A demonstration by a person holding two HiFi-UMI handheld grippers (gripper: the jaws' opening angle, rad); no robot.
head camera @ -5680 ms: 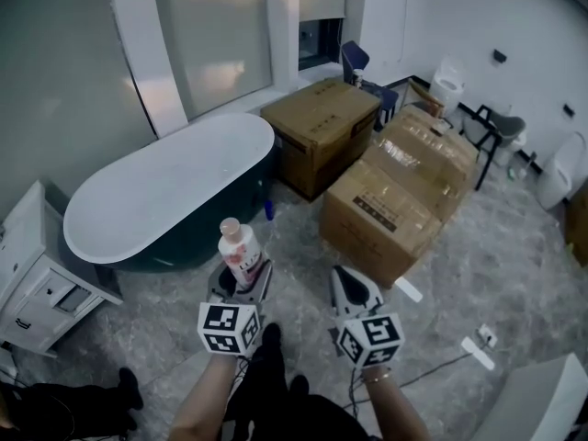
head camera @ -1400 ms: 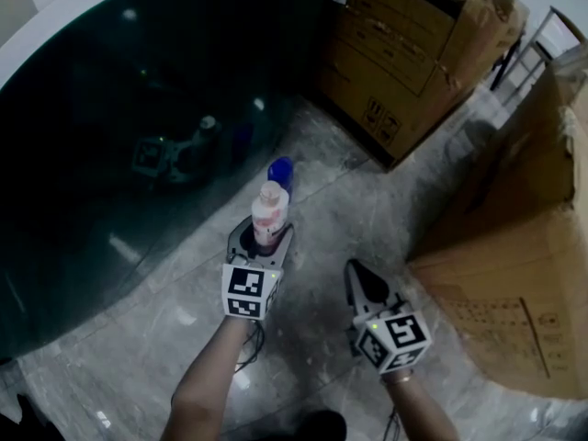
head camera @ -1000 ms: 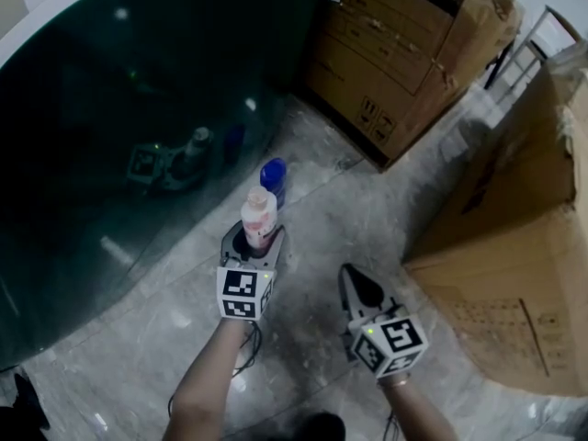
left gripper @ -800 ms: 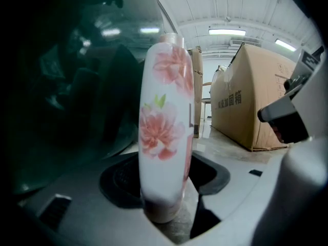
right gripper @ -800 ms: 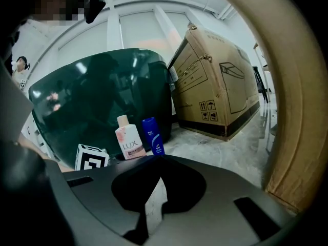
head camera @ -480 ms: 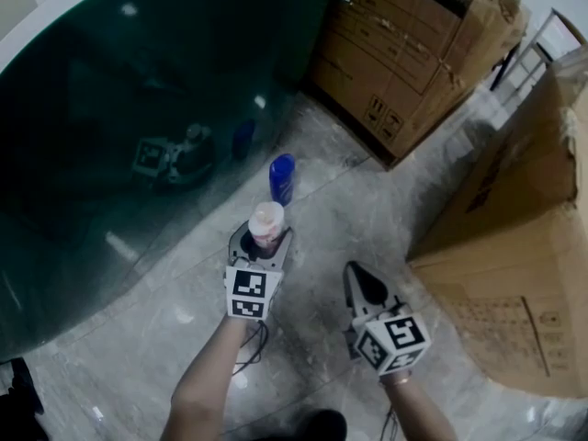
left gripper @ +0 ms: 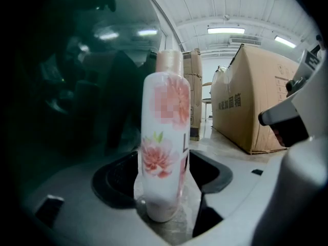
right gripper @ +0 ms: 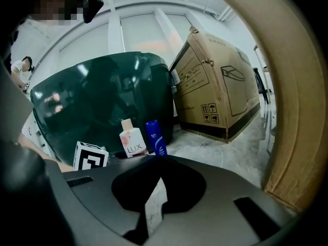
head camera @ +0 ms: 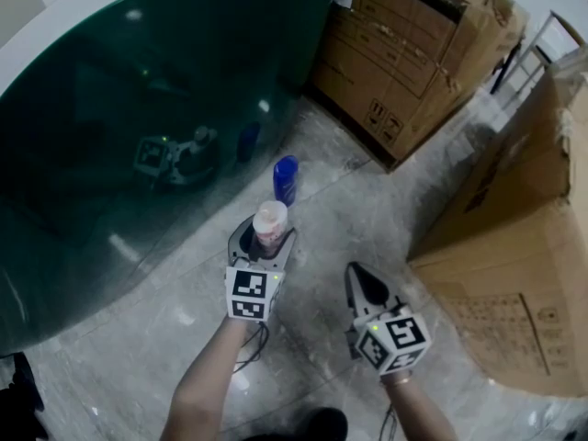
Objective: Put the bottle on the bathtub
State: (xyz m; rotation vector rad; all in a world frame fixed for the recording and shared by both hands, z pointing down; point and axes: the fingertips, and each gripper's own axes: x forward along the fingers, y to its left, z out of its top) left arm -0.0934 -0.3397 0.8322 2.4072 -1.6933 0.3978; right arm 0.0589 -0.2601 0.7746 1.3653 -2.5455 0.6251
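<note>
Bathtub (head camera: 110, 108), dark green and glossy, fills the head view from nine to eleven o'clock. Left gripper (head camera: 263, 244) clamps the white floral bottle (head camera: 270, 220) upright near its base, beside the tub's wall. A blue bottle (head camera: 286, 180) stands at its twelve o'clock. Right gripper (head camera: 366, 288), at its three o'clock, has jaws nearly together and empty. Cardboard boxes (head camera: 496, 246) stand rightmost.

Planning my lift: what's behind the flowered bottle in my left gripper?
A blue bottle stands on the floor just beyond the flowered bottle, then the dark bathtub wall. The left gripper covers the floor around its base.
</note>
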